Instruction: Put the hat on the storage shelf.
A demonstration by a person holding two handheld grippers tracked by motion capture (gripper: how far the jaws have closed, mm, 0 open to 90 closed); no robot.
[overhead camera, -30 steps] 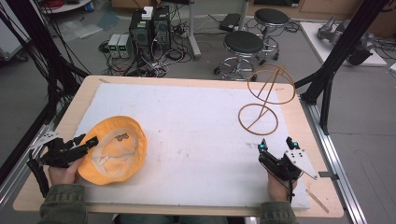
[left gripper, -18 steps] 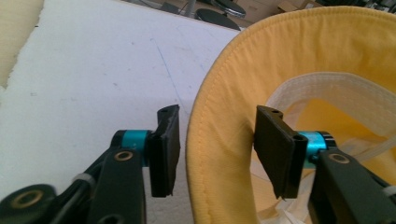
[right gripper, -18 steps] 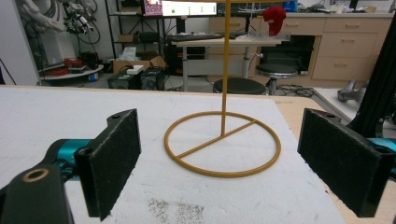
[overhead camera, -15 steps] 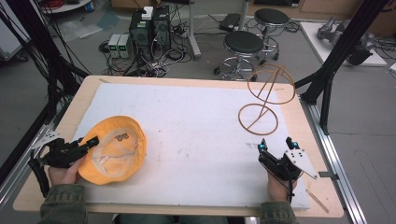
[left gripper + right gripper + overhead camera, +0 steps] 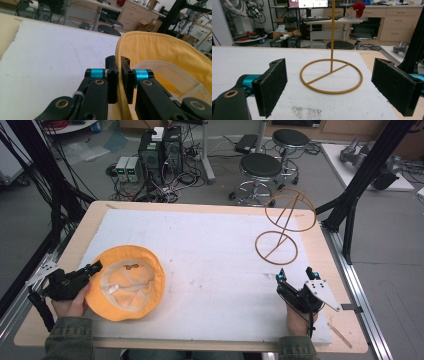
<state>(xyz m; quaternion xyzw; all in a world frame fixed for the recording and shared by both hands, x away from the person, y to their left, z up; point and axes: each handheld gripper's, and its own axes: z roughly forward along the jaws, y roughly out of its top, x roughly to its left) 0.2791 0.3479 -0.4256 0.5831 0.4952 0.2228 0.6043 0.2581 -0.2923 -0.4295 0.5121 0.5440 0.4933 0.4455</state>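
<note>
Yellow hat [image 5: 125, 282] is lying crown-down on the white pad [image 5: 210, 260] at the near left of the desk [image 5: 65, 250], its open inside facing up and showing a pale lining and sweatband. From where I'm standing, the left gripper [image 5: 94, 267] is pinching the hat's near-left brim; in the left gripper view its two black jaws are pressed together on the yellow fabric edge [image 5: 120, 75], with the brim curving away to the right. A hand [image 5: 72, 302] in a green sleeve is holding that gripper just beside the hat.

Over at the near right, the right gripper [image 5: 295, 274] is resting low over the pad, well apart from the hat, with its jaws spread wide and nothing between them; the right gripper view is showing both black pads [image 5: 274, 85] far apart.

Beyond it, a brown wire stand [image 5: 277, 245] is sitting upright on the pad, its round base flat and a thin stem rising to an upper ring. Farther back, past the desk, stools [image 5: 260, 167] and electronics boxes [image 5: 160, 150] are standing on the floor.
</note>
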